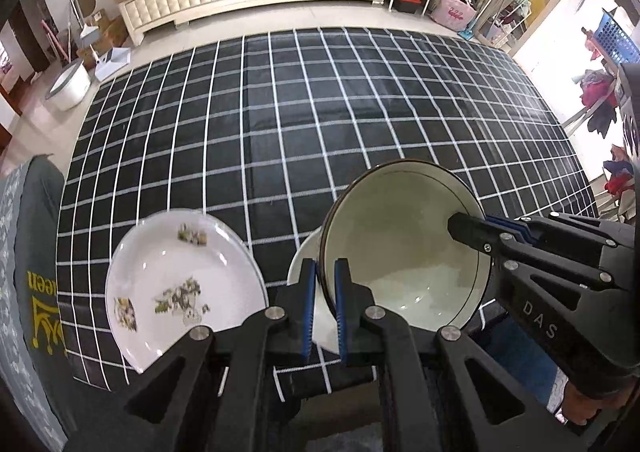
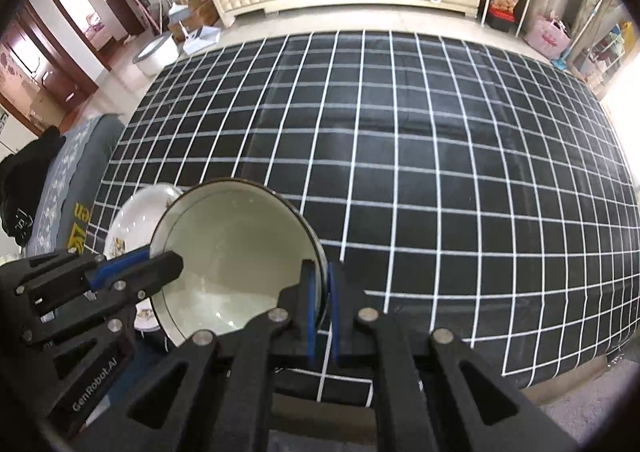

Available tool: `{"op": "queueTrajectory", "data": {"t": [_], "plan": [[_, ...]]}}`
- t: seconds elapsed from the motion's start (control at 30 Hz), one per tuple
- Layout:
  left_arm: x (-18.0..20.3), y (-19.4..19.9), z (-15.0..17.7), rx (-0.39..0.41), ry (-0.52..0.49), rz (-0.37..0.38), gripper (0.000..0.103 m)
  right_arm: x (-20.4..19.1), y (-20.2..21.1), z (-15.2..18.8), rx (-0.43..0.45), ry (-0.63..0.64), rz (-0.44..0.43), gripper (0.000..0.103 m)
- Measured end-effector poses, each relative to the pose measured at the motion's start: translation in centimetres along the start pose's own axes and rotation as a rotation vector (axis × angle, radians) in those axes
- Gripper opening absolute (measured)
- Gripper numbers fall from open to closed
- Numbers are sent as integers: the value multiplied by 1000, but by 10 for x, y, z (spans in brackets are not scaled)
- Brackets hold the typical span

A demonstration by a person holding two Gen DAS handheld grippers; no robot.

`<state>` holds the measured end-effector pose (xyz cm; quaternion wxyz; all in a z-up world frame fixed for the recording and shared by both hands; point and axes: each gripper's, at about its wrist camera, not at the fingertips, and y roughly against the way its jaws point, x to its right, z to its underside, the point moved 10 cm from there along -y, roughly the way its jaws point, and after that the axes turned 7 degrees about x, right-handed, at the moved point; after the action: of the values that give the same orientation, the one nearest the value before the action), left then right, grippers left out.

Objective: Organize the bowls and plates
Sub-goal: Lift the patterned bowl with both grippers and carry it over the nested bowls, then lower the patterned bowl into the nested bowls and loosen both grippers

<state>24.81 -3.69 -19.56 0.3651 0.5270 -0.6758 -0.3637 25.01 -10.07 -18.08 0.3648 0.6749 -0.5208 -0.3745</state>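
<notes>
I have both grippers clamped on the bowl (image 1: pixel 404 264): left gripper (image 1: pixel 325 284) pinches the left rim, right gripper (image 2: pixel 321 292) pinches the right rim, one finger inside the wall and one outside each. The bowl sits near the front edge of the table (image 1: pixel 320 111), apparently lifted and tilted, over a second white dish (image 1: pixel 306 264) of which I see only a sliver. Main risk as I judge it: two thin rim pinches on glazed ceramic, so if my hands drift apart or twist out of sync, one grip slides off and the bowl swings or drops onto the dish below, chipping both. Lowering it off-centre could also knock the dish toward the near edge. The patterned plate (image 1: pixel 180 280) lies just left on the checked cloth, close enough to clip with the left gripper. Far side of the table offers room; a grey cushion (image 1: pixel 28 272) borders the left edge.
</notes>
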Motion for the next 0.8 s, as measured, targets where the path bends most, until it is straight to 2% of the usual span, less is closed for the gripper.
{"op": "queueTrajectory", "data": {"t": [0.47, 0.8], "plan": [[-17, -29, 31, -60, 56, 18, 7, -17, -27, 26, -75, 27, 25, 8], [-15, -36, 37, -61, 35, -2, 7, -13, -33, 30, -64, 56, 35, 9]]}}
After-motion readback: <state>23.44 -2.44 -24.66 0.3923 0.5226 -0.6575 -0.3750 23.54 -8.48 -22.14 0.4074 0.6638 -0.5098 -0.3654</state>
